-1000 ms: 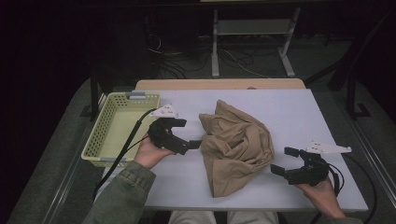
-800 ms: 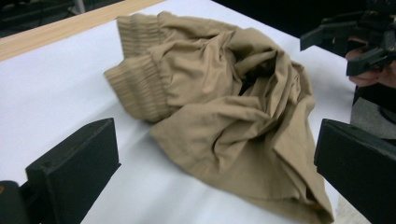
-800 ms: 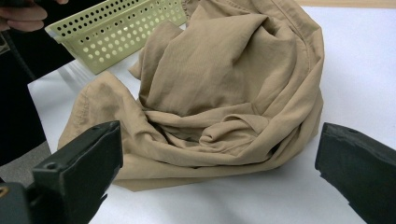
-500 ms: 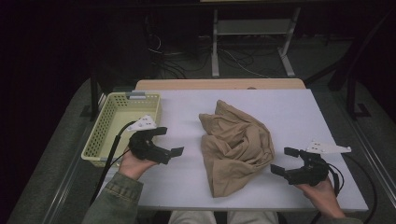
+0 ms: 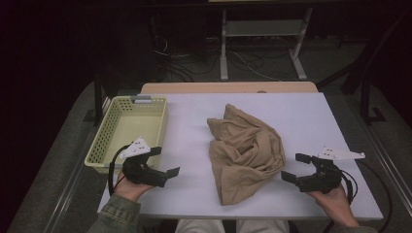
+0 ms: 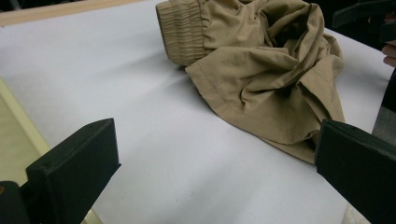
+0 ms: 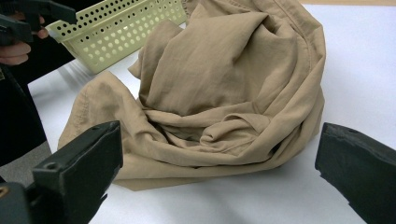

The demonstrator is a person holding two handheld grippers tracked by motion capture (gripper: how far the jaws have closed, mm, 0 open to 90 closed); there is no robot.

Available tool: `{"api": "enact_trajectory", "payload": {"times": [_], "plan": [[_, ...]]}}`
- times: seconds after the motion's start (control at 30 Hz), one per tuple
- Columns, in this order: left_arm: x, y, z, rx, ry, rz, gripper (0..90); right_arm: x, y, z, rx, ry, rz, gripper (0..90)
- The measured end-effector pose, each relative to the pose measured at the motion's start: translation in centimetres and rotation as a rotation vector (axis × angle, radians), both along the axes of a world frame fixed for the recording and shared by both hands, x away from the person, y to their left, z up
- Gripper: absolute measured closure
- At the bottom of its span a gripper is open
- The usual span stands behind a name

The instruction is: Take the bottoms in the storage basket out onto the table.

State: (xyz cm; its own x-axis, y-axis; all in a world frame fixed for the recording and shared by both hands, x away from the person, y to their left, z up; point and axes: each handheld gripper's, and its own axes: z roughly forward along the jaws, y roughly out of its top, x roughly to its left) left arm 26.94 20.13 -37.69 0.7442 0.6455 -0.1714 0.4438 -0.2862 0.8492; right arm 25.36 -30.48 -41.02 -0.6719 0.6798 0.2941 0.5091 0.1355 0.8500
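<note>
A crumpled tan garment (image 5: 245, 150) lies in a heap on the white table (image 5: 194, 121), near its middle. The left gripper view shows its ribbed cuff (image 6: 182, 32) and folds (image 6: 271, 79); the right gripper view shows it close (image 7: 219, 88). My left gripper (image 5: 165, 162) is open near the table's front left corner, beside the basket, a good gap from the cloth. My right gripper (image 5: 295, 167) is open at the front right, its jaws just off the garment's right edge. Nothing sits between either pair of jaws.
A pale yellow perforated basket (image 5: 112, 133) stands at the table's left edge, nothing visible inside; its corner also appears in the right gripper view (image 7: 116, 28). A wooden strip (image 5: 228, 88) runs along the table's far edge. Cables and a metal stand (image 5: 262, 43) lie on the floor beyond.
My left gripper has pulled back from the garment's left edge toward the front left corner, by the basket. The garment and my right gripper have stayed put.
</note>
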Motion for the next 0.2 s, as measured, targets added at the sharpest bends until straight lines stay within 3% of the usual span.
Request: {"api": "enact_trajectory", "payload": {"times": [0.2], "plan": [[-0.23,0.14,-1.03,0.013,0.021,0.009,0.0,-0.07,-0.04,0.04,0.002,-0.003,0.000,0.6]]}}
